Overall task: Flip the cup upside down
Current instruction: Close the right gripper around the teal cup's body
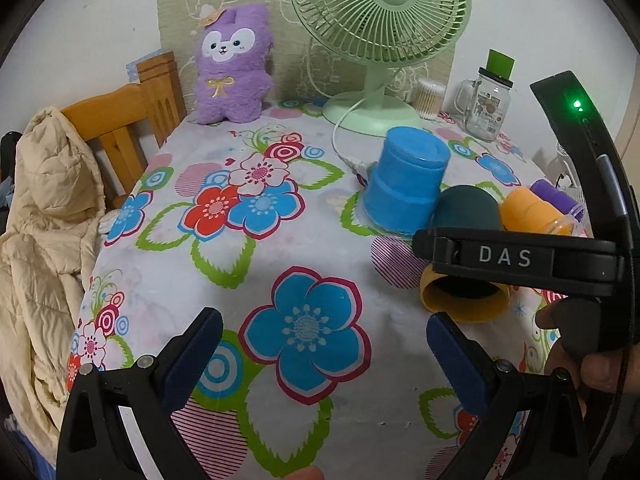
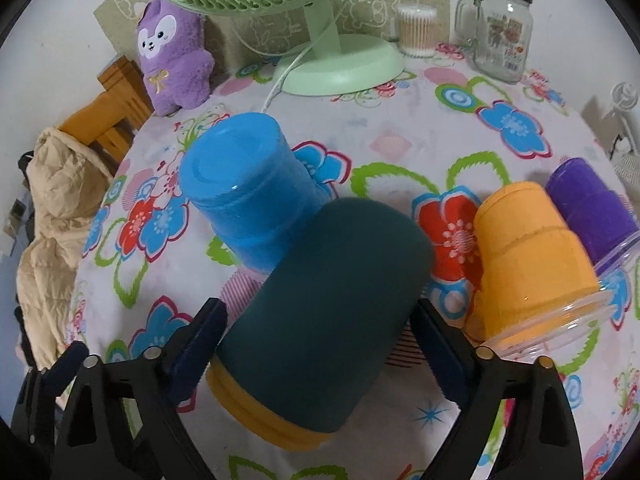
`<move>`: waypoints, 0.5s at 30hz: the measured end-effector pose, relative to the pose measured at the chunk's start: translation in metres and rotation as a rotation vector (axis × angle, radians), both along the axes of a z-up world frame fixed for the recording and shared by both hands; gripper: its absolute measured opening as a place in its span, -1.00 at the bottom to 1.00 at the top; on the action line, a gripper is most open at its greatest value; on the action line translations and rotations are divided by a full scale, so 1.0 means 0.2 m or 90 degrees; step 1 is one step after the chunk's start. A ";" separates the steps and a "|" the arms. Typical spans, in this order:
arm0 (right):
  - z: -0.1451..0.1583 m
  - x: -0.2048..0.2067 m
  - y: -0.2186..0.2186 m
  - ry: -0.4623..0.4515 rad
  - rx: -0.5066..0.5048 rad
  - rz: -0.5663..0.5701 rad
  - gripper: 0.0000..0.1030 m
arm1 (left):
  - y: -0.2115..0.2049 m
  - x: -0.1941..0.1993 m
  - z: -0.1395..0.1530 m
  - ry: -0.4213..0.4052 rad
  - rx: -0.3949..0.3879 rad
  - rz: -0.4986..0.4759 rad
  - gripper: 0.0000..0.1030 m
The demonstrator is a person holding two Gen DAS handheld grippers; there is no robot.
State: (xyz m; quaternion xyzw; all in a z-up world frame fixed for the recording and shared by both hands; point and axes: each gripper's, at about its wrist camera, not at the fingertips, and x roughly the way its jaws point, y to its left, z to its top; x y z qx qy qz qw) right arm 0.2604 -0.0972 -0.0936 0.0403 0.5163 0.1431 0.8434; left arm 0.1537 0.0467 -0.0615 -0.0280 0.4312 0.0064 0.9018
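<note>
A cream quilted jacket (image 1: 44, 216) hangs over a wooden chair (image 1: 132, 120) at the left edge of a table spread with a flower-print tablecloth (image 1: 224, 264); a purple plush rabbit (image 1: 234, 66) sits at the back beside a pale green desk fan (image 1: 380, 32), a tub of cotton swabs (image 1: 430, 98) and a glass mug jar (image 1: 486, 106) whose printed label is too small to read. The left gripper (image 1: 324, 356) hovers wide open over bare cloth, holding nothing. Right of centre, a blue cup (image 2: 244, 192) stands upside down, touching the dark teal cup (image 2: 324, 316) with its yellow rim band, which lies tilted between the fingers of the right gripper (image 2: 320, 336); the pads sit at its sides, but contact cannot be confirmed. An orange cup (image 2: 532, 264) and a purple cup (image 2: 592, 208) lie inverted further right. White letters "DAS" mark the right gripper's black body in the left wrist view.
</note>
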 end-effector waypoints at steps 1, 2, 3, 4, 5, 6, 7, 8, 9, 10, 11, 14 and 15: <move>0.00 0.00 0.00 -0.002 0.000 0.002 0.77 | 0.00 0.00 0.00 0.000 0.001 -0.002 1.00; 0.00 0.00 0.00 -0.004 0.001 0.004 0.74 | -0.01 -0.01 0.00 -0.001 0.002 -0.003 1.00; 0.00 -0.01 0.01 -0.004 0.003 0.006 0.72 | -0.01 -0.01 0.01 -0.002 0.003 -0.003 1.00; 0.00 -0.01 0.01 -0.004 0.005 0.010 0.68 | -0.01 -0.02 0.01 -0.003 0.003 -0.005 1.00; 0.00 -0.01 0.01 -0.003 0.008 0.012 0.64 | -0.01 -0.02 0.01 -0.003 0.003 -0.007 1.00; 0.00 -0.01 0.01 -0.002 0.012 0.012 0.61 | -0.02 -0.03 0.01 -0.003 0.004 -0.008 1.00; 0.00 -0.02 0.01 0.001 0.020 0.015 0.57 | -0.02 -0.03 0.02 -0.003 0.004 -0.008 1.00; 0.00 -0.02 0.01 0.004 0.027 0.018 0.53 | -0.02 -0.04 0.02 -0.003 0.003 -0.009 1.00; 0.00 -0.02 0.01 0.007 0.032 0.020 0.51 | -0.02 -0.05 0.02 -0.003 0.002 -0.009 1.00; 0.00 -0.03 0.01 0.009 0.037 0.025 0.49 | -0.02 -0.06 0.02 -0.002 0.001 -0.010 1.00; 0.00 -0.03 0.02 0.011 0.040 0.028 0.47 | -0.03 -0.06 0.02 -0.003 0.000 -0.011 1.00; 0.00 -0.05 0.02 0.008 0.038 0.031 0.45 | -0.03 -0.09 0.02 -0.002 0.000 -0.012 1.00; 0.00 -0.05 0.02 0.008 0.038 0.032 0.45 | -0.03 -0.09 0.02 -0.001 -0.001 -0.012 1.00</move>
